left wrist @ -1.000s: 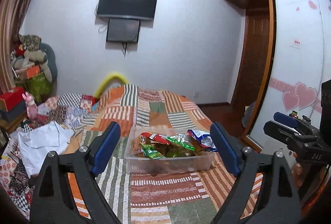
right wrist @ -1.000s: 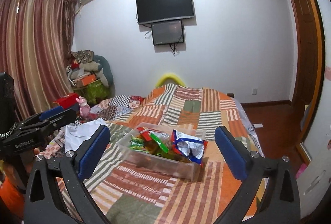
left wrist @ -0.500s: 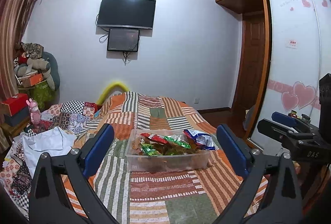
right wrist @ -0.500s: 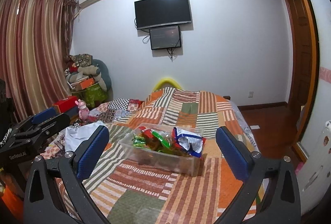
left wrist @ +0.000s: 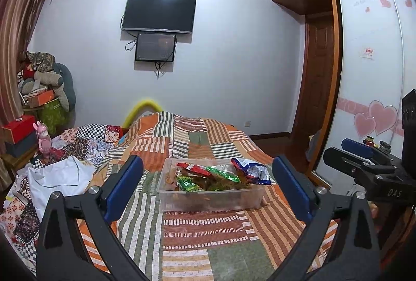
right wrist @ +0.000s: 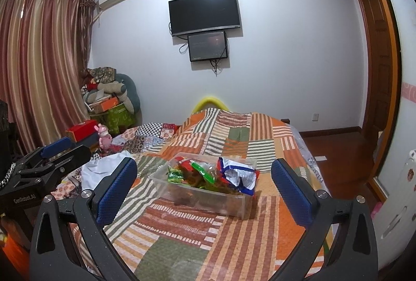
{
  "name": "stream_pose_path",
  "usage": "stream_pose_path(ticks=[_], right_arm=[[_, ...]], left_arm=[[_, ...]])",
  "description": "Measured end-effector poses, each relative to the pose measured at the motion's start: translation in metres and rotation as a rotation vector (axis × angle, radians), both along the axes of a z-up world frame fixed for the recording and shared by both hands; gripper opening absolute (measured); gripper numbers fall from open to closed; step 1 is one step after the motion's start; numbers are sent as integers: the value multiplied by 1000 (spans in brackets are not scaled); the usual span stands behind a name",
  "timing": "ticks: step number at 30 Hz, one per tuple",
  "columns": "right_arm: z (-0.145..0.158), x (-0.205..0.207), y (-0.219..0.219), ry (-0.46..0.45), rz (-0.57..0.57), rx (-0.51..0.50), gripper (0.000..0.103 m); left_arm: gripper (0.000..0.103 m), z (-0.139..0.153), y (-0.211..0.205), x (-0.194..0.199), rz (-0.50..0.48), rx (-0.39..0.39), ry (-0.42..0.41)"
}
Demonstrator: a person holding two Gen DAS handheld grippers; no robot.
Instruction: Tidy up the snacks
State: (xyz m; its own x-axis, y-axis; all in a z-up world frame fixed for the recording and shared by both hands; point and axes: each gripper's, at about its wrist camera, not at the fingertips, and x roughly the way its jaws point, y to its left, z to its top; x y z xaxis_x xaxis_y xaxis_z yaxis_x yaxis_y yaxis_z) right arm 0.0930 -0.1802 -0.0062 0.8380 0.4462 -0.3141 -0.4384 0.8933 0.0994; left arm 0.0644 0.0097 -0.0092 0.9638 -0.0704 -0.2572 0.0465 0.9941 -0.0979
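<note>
A clear plastic box sits on the patchwork bedspread, filled with snack packets: red, green and a crumpled blue-and-white bag. It also shows in the right wrist view, with the blue-and-white bag at its right end. My left gripper is open and empty, held well back from the box. My right gripper is open and empty too, also back from it. Each gripper shows at the edge of the other's view.
The striped bedspread covers the bed. White cloth and patterned fabrics lie on its left side. Boxes and a pink toy stand at the left. A wardrobe with heart stickers is on the right.
Both grippers have pulled back and tilted up, so the box looks smaller and lower and more wall and ceiling show. Both stay open.
</note>
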Motion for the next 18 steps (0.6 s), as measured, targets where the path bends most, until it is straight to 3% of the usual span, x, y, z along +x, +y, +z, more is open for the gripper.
stream_pose_path(ticks=[18], right_arm=[[0, -1, -6, -1, -25, 19, 103]], left_arm=[[103, -3, -3, 2, 18, 6, 2]])
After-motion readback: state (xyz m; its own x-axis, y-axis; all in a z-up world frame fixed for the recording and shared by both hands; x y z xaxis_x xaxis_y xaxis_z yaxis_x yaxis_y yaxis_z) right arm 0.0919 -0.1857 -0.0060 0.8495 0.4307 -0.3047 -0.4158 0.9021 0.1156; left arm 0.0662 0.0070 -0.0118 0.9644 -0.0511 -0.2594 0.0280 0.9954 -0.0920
